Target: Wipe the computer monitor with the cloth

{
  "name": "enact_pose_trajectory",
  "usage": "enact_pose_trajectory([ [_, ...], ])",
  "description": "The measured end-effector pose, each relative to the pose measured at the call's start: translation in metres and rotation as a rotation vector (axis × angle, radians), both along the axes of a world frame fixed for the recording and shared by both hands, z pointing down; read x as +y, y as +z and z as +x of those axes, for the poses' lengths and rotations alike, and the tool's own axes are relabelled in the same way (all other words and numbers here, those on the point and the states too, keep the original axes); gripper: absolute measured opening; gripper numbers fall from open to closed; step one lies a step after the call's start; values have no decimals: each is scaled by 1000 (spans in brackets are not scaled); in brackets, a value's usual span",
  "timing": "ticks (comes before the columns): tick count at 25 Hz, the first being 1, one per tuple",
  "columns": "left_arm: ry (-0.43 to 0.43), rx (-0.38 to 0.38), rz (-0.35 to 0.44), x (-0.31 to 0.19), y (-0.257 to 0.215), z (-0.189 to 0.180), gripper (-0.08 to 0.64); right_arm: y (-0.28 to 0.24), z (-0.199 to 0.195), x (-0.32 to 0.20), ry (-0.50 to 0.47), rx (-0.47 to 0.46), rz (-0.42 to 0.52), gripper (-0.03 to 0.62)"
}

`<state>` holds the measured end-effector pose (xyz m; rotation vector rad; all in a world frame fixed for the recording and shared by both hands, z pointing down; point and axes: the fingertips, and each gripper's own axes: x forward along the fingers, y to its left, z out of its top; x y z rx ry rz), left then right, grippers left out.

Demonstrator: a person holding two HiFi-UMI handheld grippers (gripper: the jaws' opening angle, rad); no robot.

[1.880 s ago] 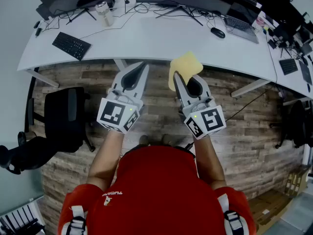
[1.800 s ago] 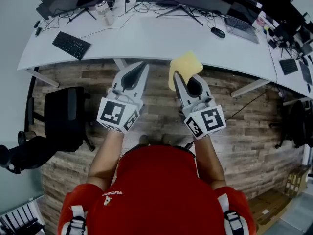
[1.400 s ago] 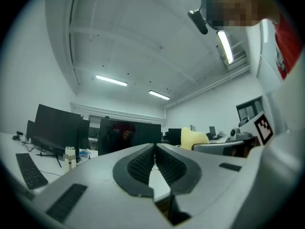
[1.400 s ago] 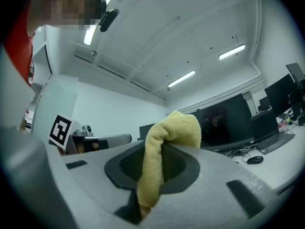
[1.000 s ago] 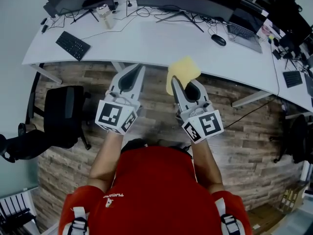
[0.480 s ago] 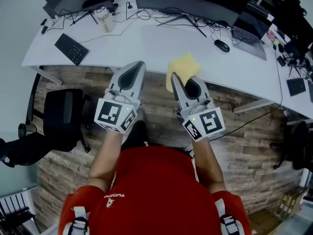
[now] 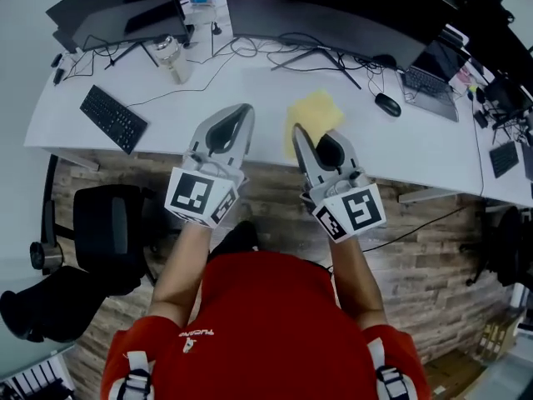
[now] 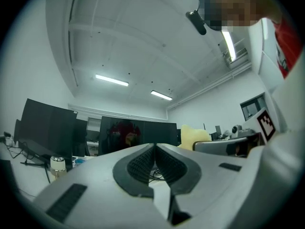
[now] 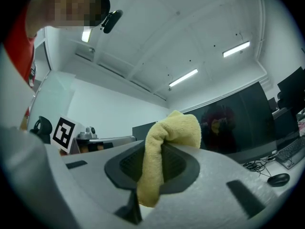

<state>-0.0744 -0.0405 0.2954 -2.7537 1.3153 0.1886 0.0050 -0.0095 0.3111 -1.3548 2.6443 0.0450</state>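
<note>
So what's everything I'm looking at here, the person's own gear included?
desk: one, white, long and curved, across the top
monitors: at least two, black, along the desk's far edge
keyboard: one, black, desk's left end
jar: one, clear with a lid, left part of the desk
cables: several, black, below the wide monitor
mouse: one, black, right part of the desk
laptop: one, dark, just right of the mouse
office chair: at least one, black, left, on the floor
floor: brown wood planks
cloth: one, yellow, clamped in the right tool
left tool: grey-white, shut, empty
right tool: grey-white, shut on the cloth
person: red shirt, bare forearms
</note>
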Motion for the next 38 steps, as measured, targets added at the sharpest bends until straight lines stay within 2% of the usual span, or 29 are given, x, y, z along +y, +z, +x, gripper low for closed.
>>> enact_pose_trajectory([
  [11,94,-7,16,-138,-15,-47,13,-26,-55,-139,68,0,21,61],
  [19,134,6,47,-206,-22,-60,12,-38,-74,-205,86,7,18,61],
  [26,102,5,33,-243,-31,-57,12,-62,-72,-245,61,0,28,61],
  [38,-23,2,37,-276,-41,-25,12,-88,-48,-282,-69,-11,22,61],
])
